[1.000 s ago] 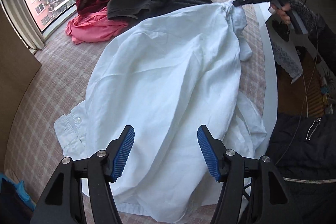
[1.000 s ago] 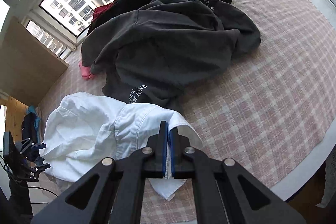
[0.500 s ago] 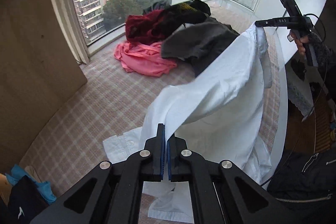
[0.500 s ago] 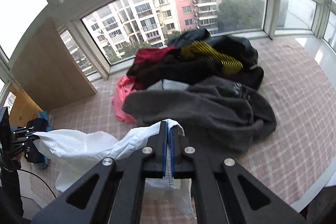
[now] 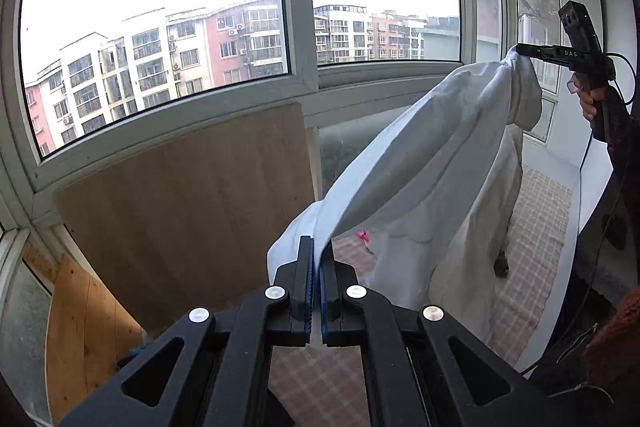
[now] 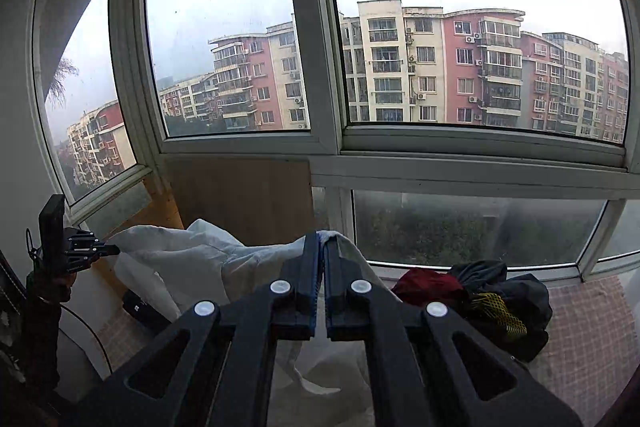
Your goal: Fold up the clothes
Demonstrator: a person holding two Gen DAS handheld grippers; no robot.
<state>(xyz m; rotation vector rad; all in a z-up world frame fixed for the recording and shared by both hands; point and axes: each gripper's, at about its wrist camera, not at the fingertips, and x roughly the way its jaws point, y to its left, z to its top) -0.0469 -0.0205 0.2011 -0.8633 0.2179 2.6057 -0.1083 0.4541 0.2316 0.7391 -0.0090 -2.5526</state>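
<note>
Left gripper: black fingers with blue ribbed pads, pressed together on an edge of the white shirt. Thin, matte woven cloth, creased, hanging in soft folds.

Right gripper: same build, blue pads clamped on another bunched edge of the shirt. Seen from the left wrist view, this gripper carries white lettering "DAS" on its black body; a hand grips its handle, dark sleeve below, a cable trailing off.

Shirt is lifted clear of the surface, stretched between the two grippers, the span sagging and the rest draping down towards the checked cover. That cover is a pink-and-cream plaid fabric over a wide platform beside the windows.

Right wrist view: pile of clothes lies on the plaid near the glass, well apart from the shirt. Dark grey and black pieces, one red, one with yellow stripes. No readable print on them at this size.

Room: bay of white-framed windows, overcast sky, red and cream apartment blocks outside. A plain wooden board, light grain, leans against the lower panes.
</note>
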